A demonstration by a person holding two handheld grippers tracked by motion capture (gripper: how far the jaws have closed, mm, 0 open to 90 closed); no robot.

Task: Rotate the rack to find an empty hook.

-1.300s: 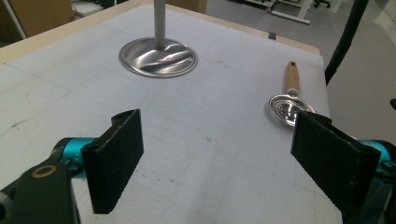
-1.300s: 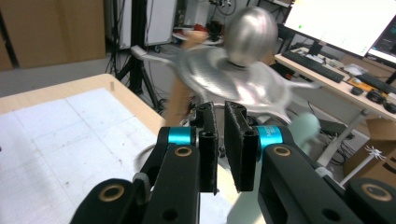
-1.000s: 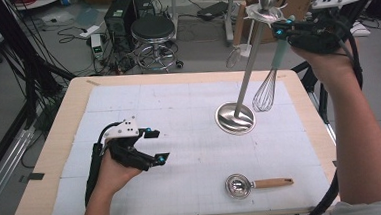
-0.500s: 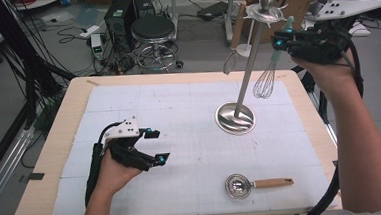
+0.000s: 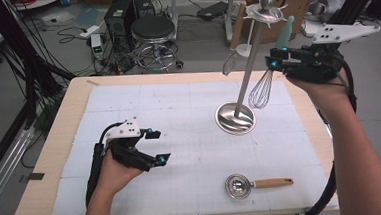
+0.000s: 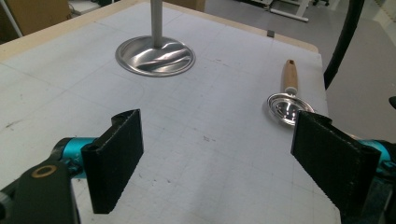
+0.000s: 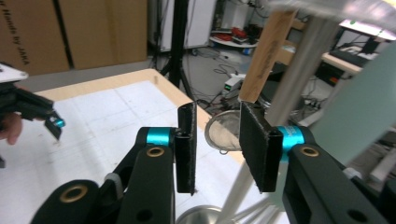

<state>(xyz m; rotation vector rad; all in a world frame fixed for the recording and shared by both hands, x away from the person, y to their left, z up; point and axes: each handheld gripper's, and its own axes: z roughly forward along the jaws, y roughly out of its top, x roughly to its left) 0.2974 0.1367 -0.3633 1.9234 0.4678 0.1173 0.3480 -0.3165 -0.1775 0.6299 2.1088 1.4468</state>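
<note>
Pale wood table [image 5: 48,196] under a white gridded mat [image 5: 179,113] that covers nearly all of it, leaving a thin bare rim all round. The steel stand [image 5: 250,69] sits on its round base at the mat's far right; it looks set there so tools can hang off its top clear of the mat.

The right gripper [image 5: 277,57] is raised beside the pole, level with the hanging tools. Its jaws have just been opening and stand a little apart, with nothing pressed between them in the right gripper view. The teal spatula [image 5: 284,31] hangs just beside it, so my guess is a tool has just been hung and let go. The left gripper [image 5: 160,147] rests low on the near left of the mat, jaws wide apart and empty, seemingly parked out of the way.

A whisk [image 5: 260,90] dangles by the pole, near the right gripper, with a sieve [image 5: 230,65] on the pole's other side. A wooden-handled scoop [image 5: 256,184] lies flat near the front edge, well apart from both grippers.

Open mat lies between the left gripper and the scoop; around the stand, the hanging tools crowd the room
</note>
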